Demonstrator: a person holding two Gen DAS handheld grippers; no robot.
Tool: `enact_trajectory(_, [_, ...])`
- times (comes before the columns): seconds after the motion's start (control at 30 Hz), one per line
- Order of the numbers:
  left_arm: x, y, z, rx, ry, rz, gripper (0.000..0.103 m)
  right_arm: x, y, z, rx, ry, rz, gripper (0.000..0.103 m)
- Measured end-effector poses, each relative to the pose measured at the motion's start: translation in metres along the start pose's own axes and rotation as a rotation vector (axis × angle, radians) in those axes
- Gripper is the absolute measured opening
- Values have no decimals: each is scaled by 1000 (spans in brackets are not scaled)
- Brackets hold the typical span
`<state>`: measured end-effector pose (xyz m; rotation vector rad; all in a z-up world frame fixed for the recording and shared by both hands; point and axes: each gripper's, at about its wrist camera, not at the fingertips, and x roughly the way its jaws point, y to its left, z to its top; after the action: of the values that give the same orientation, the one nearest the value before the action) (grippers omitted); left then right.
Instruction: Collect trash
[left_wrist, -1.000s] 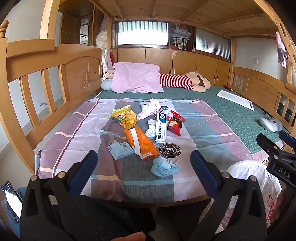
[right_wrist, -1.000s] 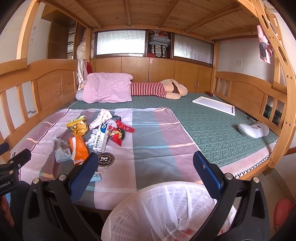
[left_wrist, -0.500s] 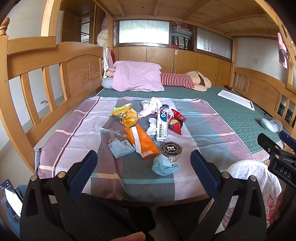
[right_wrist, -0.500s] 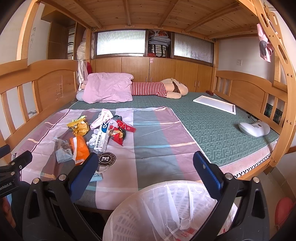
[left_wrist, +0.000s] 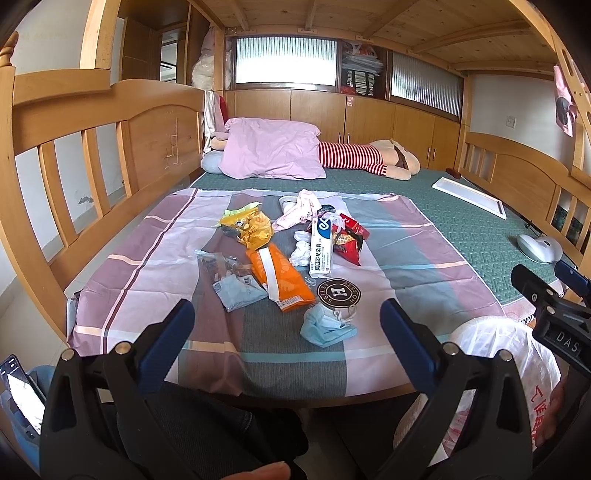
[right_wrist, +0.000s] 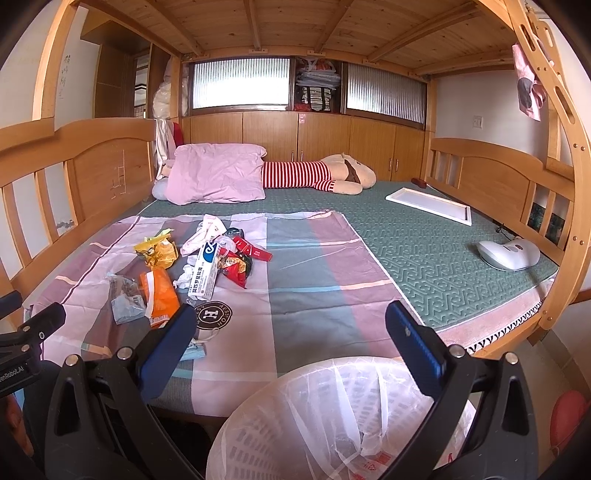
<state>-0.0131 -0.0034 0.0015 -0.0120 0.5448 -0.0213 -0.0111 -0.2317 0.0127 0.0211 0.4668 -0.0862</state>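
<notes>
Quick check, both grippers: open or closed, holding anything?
Left gripper: open, holding nothing, short of the blue face mask.
Right gripper: open, holding nothing, above the lined trash basket.

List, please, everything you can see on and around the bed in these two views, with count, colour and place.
Face mask: one, light blue, nearest the bed's front edge.
Round lid: one, dark brown, just behind the mask.
Snack packet: one, orange, left of the lid.
Ointment box: one, white and blue, mid-pile.
Wrapper: one, red, right of the box.
Bag: one, yellow, back left of the pile.
Sheet: one, pink and grey check, under the trash.
Pillow: one, pink, at the far end.
Bin: one, white-lined, below the bed edge.
Left gripper: black, blue pads, open, empty.
Right gripper: same, open, above the bin.
</notes>
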Motion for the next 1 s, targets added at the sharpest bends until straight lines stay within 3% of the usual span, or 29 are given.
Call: enact_trajectory(1.0, [0,-1,-1,4,4,-1,100,3,-4,-4,18,4,5,100])
